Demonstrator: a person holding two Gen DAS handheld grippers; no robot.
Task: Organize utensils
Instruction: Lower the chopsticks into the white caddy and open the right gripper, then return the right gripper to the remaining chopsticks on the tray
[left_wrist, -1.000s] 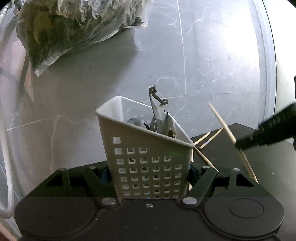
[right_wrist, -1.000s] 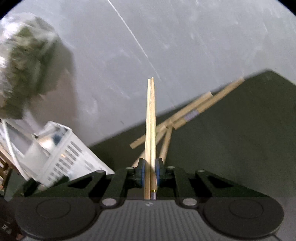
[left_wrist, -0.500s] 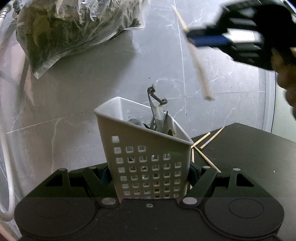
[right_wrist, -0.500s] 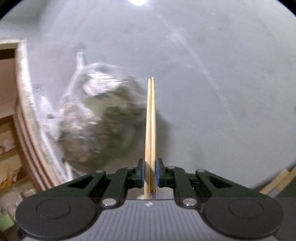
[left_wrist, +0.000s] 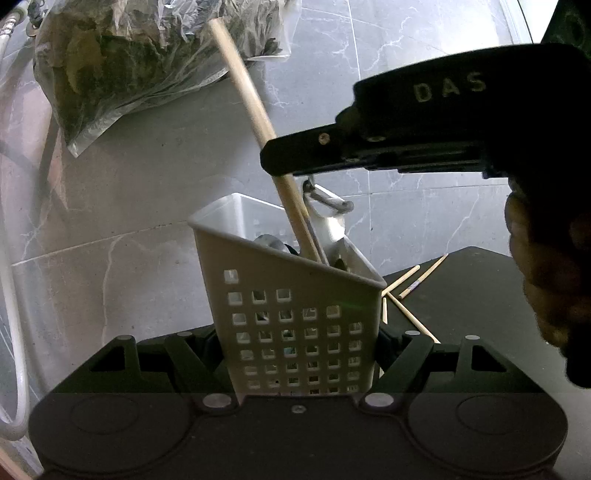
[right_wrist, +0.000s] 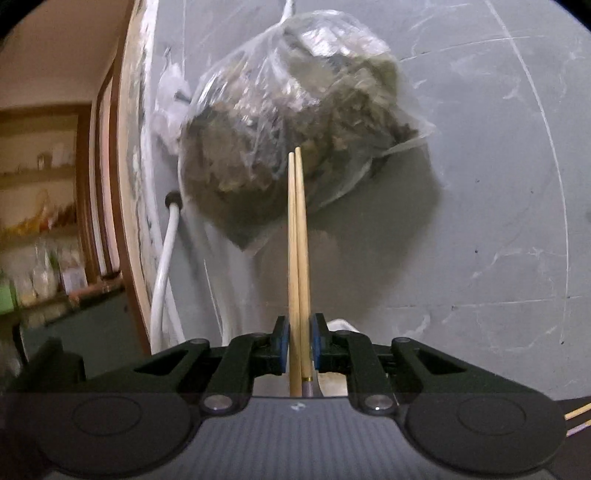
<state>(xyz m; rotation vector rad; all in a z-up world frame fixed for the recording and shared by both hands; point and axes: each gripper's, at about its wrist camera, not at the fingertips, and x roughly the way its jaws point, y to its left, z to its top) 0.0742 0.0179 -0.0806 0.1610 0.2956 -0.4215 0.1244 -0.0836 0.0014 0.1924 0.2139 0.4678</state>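
Note:
My left gripper (left_wrist: 299, 343) is shut on a white perforated utensil basket (left_wrist: 295, 314), held upright; metal utensils (left_wrist: 328, 210) stick out of it. A pair of wooden chopsticks (left_wrist: 255, 114) stands slanted with its lower ends inside the basket. My right gripper (left_wrist: 295, 155) reaches in from the right at mid-height of the pair. In the right wrist view the chopsticks (right_wrist: 298, 240) stand between the blue pads (right_wrist: 281, 347). Those jaws are opening, and a thin gap shows on each side of the pair. My right gripper (right_wrist: 299, 347) points at the wall.
Several loose chopsticks (left_wrist: 410, 280) lie on the dark table (left_wrist: 461, 295) behind the basket. A clear bag of dried greens (left_wrist: 140, 62) hangs on the grey marble wall (left_wrist: 406, 55). A white hose (right_wrist: 166, 266) runs down at the left. A hand (left_wrist: 546, 266) holds the right gripper.
The right gripper lifted the chopstick pair off the table, swung it over the basket and set its lower ends inside. Its pads have parted from the pair. The left gripper and basket stayed still.

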